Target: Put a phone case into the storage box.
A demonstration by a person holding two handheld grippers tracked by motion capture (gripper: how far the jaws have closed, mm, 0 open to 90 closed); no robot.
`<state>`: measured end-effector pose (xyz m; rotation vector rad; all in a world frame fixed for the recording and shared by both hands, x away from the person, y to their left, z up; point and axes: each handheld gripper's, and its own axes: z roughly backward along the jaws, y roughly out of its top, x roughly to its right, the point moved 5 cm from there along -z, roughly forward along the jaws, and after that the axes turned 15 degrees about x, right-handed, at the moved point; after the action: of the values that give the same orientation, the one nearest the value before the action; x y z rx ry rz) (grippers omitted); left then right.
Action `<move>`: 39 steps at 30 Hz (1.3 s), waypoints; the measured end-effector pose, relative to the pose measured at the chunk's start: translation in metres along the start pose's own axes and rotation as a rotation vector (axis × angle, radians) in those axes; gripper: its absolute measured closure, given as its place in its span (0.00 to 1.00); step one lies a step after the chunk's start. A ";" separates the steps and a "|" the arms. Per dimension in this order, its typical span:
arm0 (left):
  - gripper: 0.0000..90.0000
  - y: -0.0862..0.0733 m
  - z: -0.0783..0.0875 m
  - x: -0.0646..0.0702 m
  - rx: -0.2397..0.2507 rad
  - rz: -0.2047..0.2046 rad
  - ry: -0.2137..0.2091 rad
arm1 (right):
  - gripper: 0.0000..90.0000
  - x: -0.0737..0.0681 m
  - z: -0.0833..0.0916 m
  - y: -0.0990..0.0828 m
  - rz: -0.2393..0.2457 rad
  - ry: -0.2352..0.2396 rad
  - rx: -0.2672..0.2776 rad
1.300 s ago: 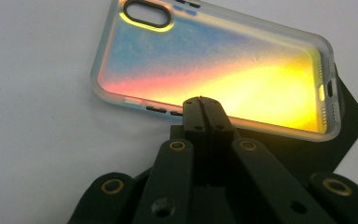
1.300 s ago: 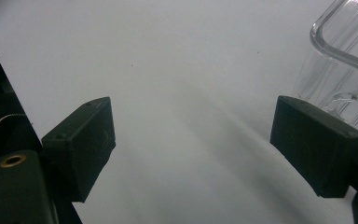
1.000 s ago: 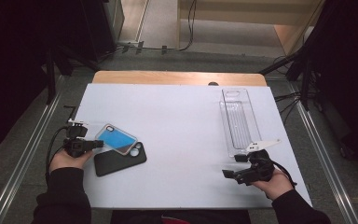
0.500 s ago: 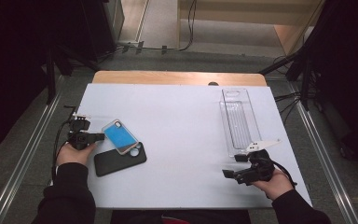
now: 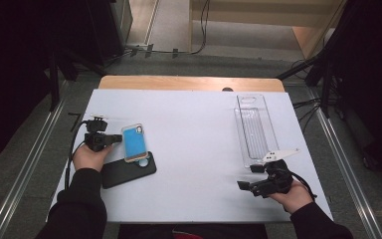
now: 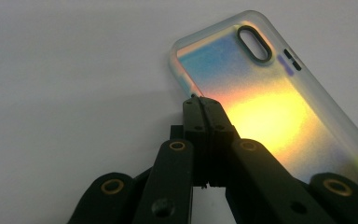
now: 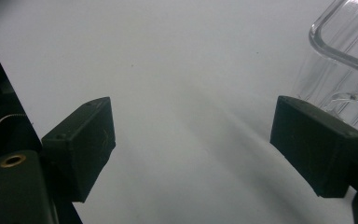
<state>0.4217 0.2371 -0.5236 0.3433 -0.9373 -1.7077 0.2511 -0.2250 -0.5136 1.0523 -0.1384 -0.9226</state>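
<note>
On the white bench (image 5: 194,134), the left hand-held gripper (image 6: 200,99), pinching the iridescent case (image 6: 261,107)'s edge, should lift it level; the right hand-held gripper (image 7: 191,140) gapes wide.

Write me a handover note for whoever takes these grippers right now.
Left gripper: fingers shut on the edge of the clear phone case, which lies partly over the black phone at the table's left.
Right gripper: open, holding nothing, near the clear tray.
Done: case gripped.
Left, by my guess: fit the case onto the phone; the tray looks untouched.

A lab rig — white table (image 5: 194,149), floor rails (image 5: 25,164), trailing cables (image 5: 199,30).
</note>
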 end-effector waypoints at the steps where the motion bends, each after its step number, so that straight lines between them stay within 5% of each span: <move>1: 0.99 0.000 -0.003 0.002 0.003 -0.005 -0.009 | 0.13 0.000 0.000 0.000 -0.001 0.000 0.000; 31: 0.98 0.020 -0.060 0.071 -0.001 -0.177 -0.177 | 0.13 0.000 0.000 -0.001 -0.003 0.003 -0.005; 39: 0.93 0.021 -0.067 0.079 0.037 -0.165 -0.241 | 0.13 0.000 0.000 -0.001 -0.004 0.005 -0.002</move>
<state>0.4513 0.1361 -0.5341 0.2481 -1.1428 -1.9142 0.2501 -0.2251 -0.5139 1.0530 -0.1310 -0.9234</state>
